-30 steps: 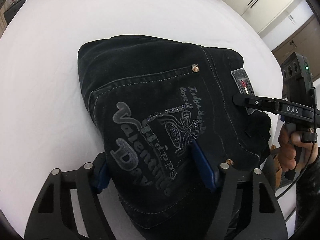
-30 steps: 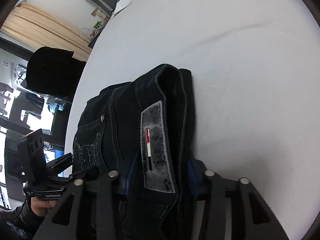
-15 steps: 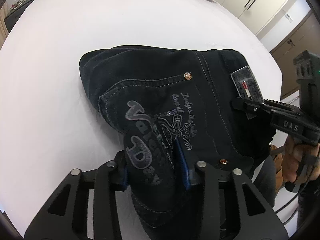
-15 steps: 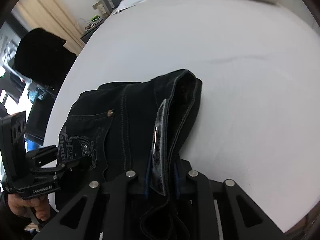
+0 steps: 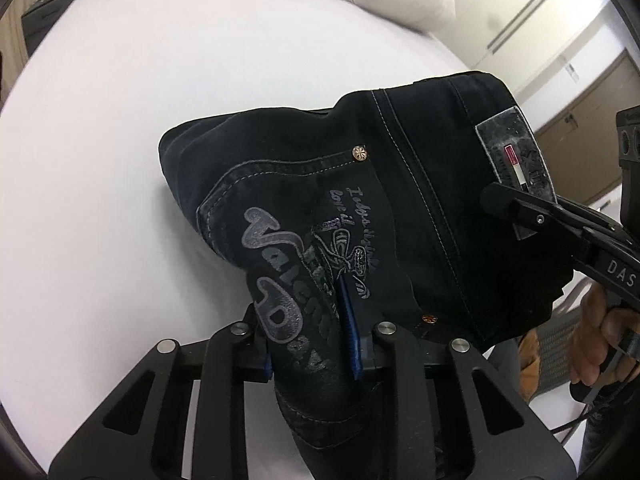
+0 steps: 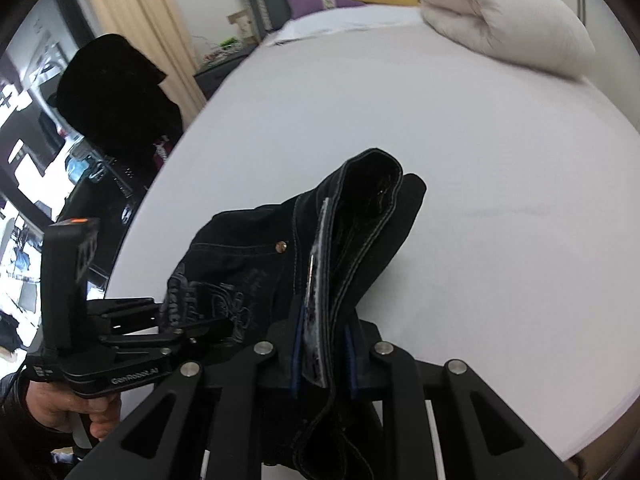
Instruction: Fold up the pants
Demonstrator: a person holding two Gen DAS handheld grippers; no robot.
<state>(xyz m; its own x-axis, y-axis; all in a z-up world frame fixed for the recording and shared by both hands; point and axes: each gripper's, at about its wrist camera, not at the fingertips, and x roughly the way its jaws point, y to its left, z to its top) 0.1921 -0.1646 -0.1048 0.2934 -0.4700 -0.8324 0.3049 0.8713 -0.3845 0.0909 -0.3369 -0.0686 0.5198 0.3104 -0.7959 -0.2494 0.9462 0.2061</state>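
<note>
Denim pants (image 5: 400, 208), dark and stitched, pinched by both hand-held grippers (image 5: 310, 320) (image 6: 322, 340)

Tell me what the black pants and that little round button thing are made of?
The pants look like black denim: thick cloth with pale stitched seams. The round stud looks like shiny coppery metal, since it glints. Both tools grip the pants.
</note>
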